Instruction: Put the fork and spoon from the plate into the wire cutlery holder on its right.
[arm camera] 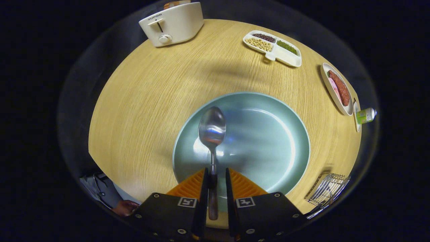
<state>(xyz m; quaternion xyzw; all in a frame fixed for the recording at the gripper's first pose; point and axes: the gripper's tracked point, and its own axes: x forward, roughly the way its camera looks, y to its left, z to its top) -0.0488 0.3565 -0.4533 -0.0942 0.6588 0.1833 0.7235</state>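
A metal spoon (212, 127) points straight ahead from my gripper (215, 172), its handle caught between the two fingers and its bowl hanging over the pale green plate (268, 141). The gripper is shut on the spoon's handle. The spoon looks sharp while the plate under it is blurred. The plate lies on the round wooden table (151, 94), just beyond the fingers. The wire cutlery holder (327, 192) stands to the right of the plate, near the table's edge. A thin metal piece (315, 213) lies along the holder's near side; I cannot tell what it is.
A cream toaster (172, 23) stands at the far side of the table. A white divided tray of beans (272, 48) and a dish of sausages (337, 88) sit to the far right, with a small green bottle (365, 115) beside them. A person's hand (125, 207) is low on the left.
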